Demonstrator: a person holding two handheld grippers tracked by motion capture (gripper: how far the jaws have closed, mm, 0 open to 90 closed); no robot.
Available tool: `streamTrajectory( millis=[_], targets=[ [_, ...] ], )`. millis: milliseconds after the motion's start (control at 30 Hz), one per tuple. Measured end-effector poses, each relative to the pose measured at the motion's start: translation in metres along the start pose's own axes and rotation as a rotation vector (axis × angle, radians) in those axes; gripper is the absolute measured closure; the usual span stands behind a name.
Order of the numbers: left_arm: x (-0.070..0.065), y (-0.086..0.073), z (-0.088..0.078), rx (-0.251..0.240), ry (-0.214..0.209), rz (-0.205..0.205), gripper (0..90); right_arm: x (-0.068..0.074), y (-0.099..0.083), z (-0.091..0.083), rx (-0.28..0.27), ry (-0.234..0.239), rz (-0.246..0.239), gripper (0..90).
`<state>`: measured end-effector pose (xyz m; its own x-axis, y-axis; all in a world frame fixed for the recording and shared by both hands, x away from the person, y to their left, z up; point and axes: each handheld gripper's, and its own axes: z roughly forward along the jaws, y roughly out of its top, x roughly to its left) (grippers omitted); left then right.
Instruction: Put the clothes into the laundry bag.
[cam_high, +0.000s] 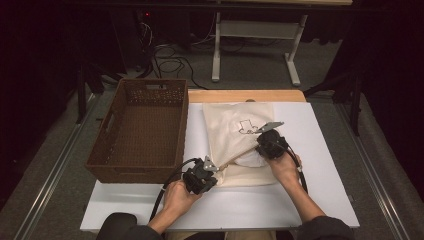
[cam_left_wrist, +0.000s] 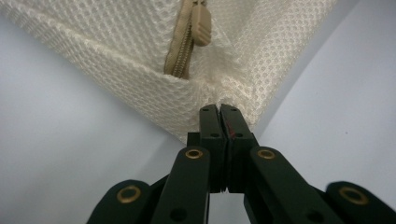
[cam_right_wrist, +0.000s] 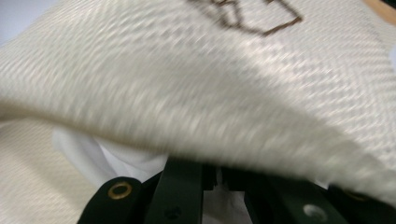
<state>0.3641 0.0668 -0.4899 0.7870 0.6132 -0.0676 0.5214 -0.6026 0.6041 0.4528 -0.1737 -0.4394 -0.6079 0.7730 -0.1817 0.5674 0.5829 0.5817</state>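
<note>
From the high view, your cream mesh laundry bag (cam_high: 239, 131) lies flat on the white table (cam_high: 320, 150), just right of the brown wicker basket (cam_high: 140, 131), with its long axis running away from you. Your left gripper (cam_high: 212, 169) sits at the bag's near left corner; your right gripper (cam_high: 260, 148) is over the near edge, where the mouth gapes and something white (cam_high: 250, 159) shows inside. A taut line of fabric runs between the two — that stretch is what the coming move turns on, and your right hand is the nearer one to the opening.

In the left gripper view, your jaws are pressed together on the bag's corner (cam_left_wrist: 205, 95), just below the zipper pull (cam_left_wrist: 200, 25). The zipper end lies straight ahead of the tips, so the anchor looks sound.

In the right gripper view — blurred — the upper layer of mesh (cam_right_wrist: 224, 93) drapes over your jaws, and the white cloth (cam_right_wrist: 121, 158) lies beneath it, to the left. The jaws look closed on that upper layer, lifting it off the contents.
</note>
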Motion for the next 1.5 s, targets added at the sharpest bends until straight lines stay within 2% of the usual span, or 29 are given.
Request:
streamTrajectory(
  millis=[67,133,200,300,467,567,633,733,867,967,1000,1033,1100,1167,1200,1267,1367,1500],
  targets=[
    [0.0,0.0,0.001,0.003,-0.001,0.0,88.7,-0.003,0.003,0.007,0.011,-0.022,0.002,87.2],
    [0.001,-0.001,0.002,0.003,-0.007,-0.003,88.4,-0.001,0.002,0.012,0.019,-0.006,0.009,85.8],
    [0.004,-0.003,0.003,-0.001,-0.024,-0.016,87.3,0.003,-0.001,0.01,0.019,-0.004,-0.011,80.4],
    [0.006,-0.003,0.002,-0.019,-0.04,-0.036,86.5,0.009,-0.009,-0.003,0.005,0.03,-0.027,71.9],
    [0.005,-0.003,0.004,-0.017,-0.036,-0.035,85.4,0.015,-0.022,-0.029,-0.022,0.072,-0.046,60.2],
    [0.005,-0.004,0.005,-0.014,-0.022,-0.033,84.0,0.019,-0.03,-0.043,-0.031,0.081,-0.065,56.1],
    [0.005,-0.004,0.006,-0.006,-0.021,-0.032,84.1,0.023,-0.034,-0.047,-0.03,0.098,-0.074,55.4],
    [0.004,-0.004,0.006,-0.007,-0.018,-0.032,84.2,0.03,-0.041,-0.041,0.017,0.079,-0.098,53.6],
    [0.004,-0.004,0.005,-0.008,-0.02,-0.032,84.2,0.031,-0.044,-0.022,0.065,0.08,-0.088,49.3],
    [0.005,-0.004,0.006,-0.006,-0.021,-0.035,84.1,0.034,-0.043,-0.009,0.1,0.058,-0.111,47.6],
    [0.005,-0.004,0.006,-0.005,-0.021,-0.034,84.1,0.035,-0.042,-0.006,0.101,0.057,-0.108,48.1],
    [0.005,-0.004,0.006,-0.005,-0.021,-0.034,84.2,0.036,-0.041,-0.004,0.107,0.052,-0.116,52.2],
    [0.005,-0.003,0.005,-0.006,-0.022,-0.036,84.6,0.038,-0.04,0.0,0.106,0.022,-0.155,67.6],
    [0.005,-0.003,0.004,-0.003,-0.022,-0.031,85.1,0.034,-0.038,-0.001,0.077,0.025,-0.14,80.6],
    [0.005,-0.003,0.004,-0.002,-0.022,-0.029,85.5,0.031,-0.036,-0.003,0.068,0.037,-0.125,83.0],
    [0.004,-0.002,0.004,0.001,-0.023,-0.026,86.2,0.026,-0.033,-0.007,0.034,0.043,-0.1,84.2],
    [0.003,-0.002,0.004,0.009,-0.017,-0.015,87.4,0.022,-0.028,-0.01,-0.004,0.021,-0.077,84.5],
    [0.003,-0.002,0.004,0.026,-0.012,-0.007,88.8,0.017,-0.017,-0.005,-0.017,-0.028,-0.064,84.7]
  ],
)
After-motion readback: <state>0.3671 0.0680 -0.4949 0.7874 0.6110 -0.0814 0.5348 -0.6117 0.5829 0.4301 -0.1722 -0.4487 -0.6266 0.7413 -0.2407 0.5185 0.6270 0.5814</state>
